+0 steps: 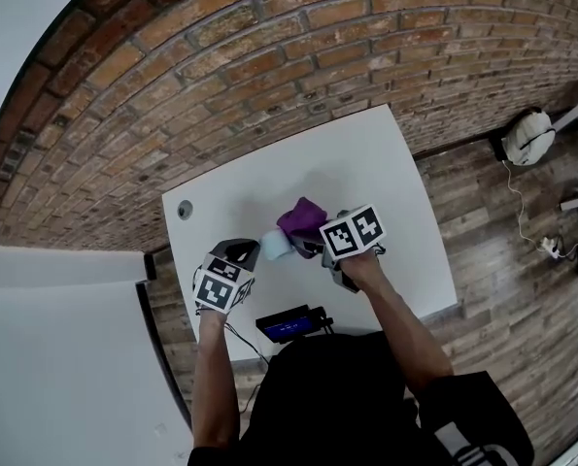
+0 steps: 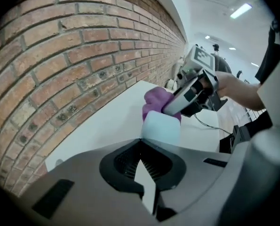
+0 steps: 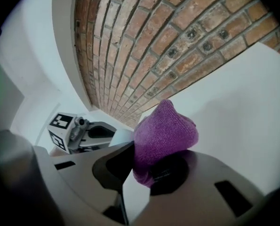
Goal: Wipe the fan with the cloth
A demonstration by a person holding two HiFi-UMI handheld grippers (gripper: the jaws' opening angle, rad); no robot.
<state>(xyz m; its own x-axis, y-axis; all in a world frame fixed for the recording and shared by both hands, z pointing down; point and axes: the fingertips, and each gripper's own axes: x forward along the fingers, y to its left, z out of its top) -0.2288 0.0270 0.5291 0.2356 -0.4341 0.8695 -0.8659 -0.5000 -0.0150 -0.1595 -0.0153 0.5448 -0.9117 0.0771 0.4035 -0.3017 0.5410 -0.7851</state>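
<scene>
Near the middle of the worktop [image 1: 386, 178], a little toward its left edge, the small pale-blue fan [image 2: 161, 128] sits right at the tips of the left hand-held gripper [image 2: 142, 147]. That gripper's jaws are together; whether they nip an edge of the fan cannot be made out. The right hand-held gripper [image 3: 140, 169] is clamped on the purple cloth [image 3: 165, 131], which bunches out past its jaws and appears to lie against the fan's side away from the left one. Wiping looks under way. To do it well, the left should brace the fan against sliding, while the right drags the bunched cloth lightly across each face and keeps its bare jaws off.
</scene>
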